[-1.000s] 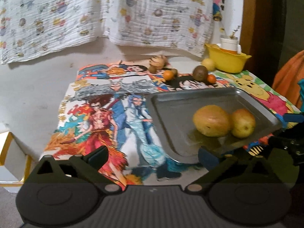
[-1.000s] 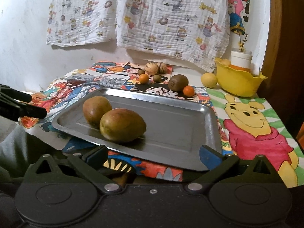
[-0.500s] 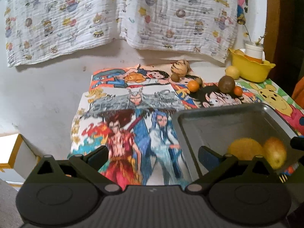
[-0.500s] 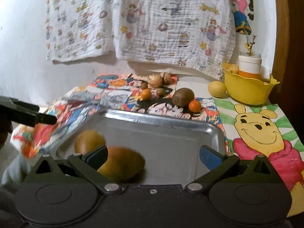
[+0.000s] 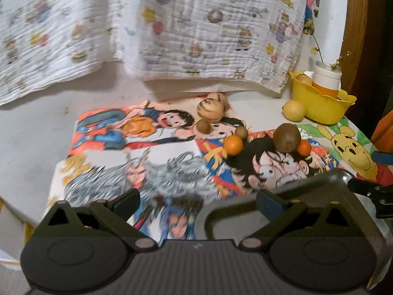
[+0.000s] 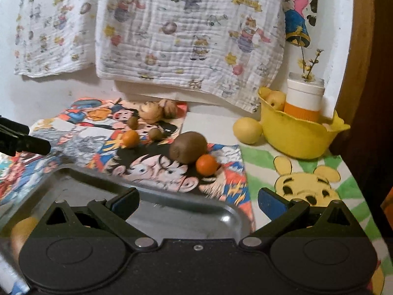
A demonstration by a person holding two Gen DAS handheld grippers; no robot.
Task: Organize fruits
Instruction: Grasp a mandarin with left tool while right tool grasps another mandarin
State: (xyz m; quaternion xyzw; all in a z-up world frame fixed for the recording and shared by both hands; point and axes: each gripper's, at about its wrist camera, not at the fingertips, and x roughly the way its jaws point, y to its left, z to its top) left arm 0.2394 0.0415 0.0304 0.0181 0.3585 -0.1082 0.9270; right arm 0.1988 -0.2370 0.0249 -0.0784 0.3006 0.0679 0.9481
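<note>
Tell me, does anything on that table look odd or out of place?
Mostly the yellow bowl: a white-and-orange jar with a twig stands in it among fruit. A lemon lies just outside, and small fruits lie loose beyond the metal tray.

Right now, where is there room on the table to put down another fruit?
The Pooh picture, between the yellow bowl and the right gripper, is bare. So is the metal tray's far end. It's crowded around the big brown fruit and the small oranges.
</note>
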